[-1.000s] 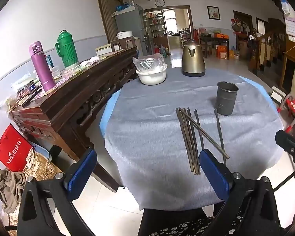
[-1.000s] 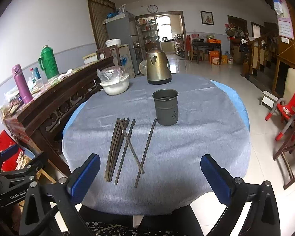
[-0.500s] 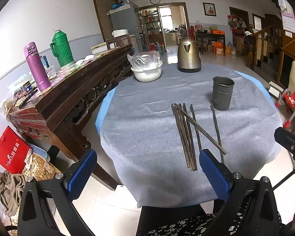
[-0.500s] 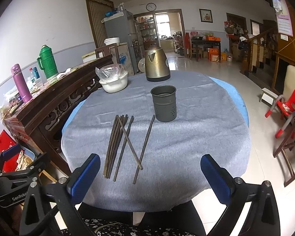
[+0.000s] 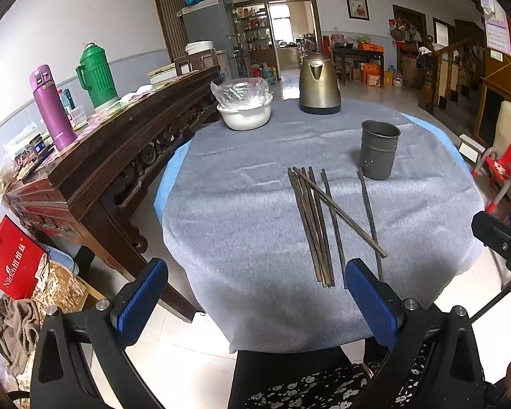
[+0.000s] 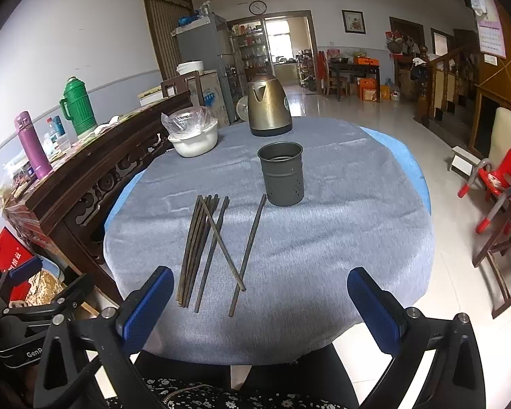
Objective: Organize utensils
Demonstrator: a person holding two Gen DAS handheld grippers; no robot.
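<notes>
Near the front edge of the round table point(image 5: 242, 225), on its grey cloth, lie the chopsticks point(image 5: 315, 225): a tight bundle running front to back, one stick laid slantwise across it, and a single stick point(image 6: 248, 255) apart on the right, its far end near the foot of the holder point(image 6: 282, 177). That dark metal holder stands upright toward the table's middle, its mouth showing no sticks in it. Toward the far edge sit a brass-coloured kettle point(image 6: 269, 109) and, to its left, a white bowl point(image 5: 245, 114) with a plastic bag over it. Both tools hang off the front edge, above the floor and a seated person's patterned lap. The left tool point(image 5: 255, 301) is spread wide and holds nothing, its blue pads point(image 5: 139, 300) well apart. The right tool point(image 6: 257, 310) is likewise wide and bare, clear of the sticks. A long dark sideboard point(image 5: 95, 170) stands left of the table.
</notes>
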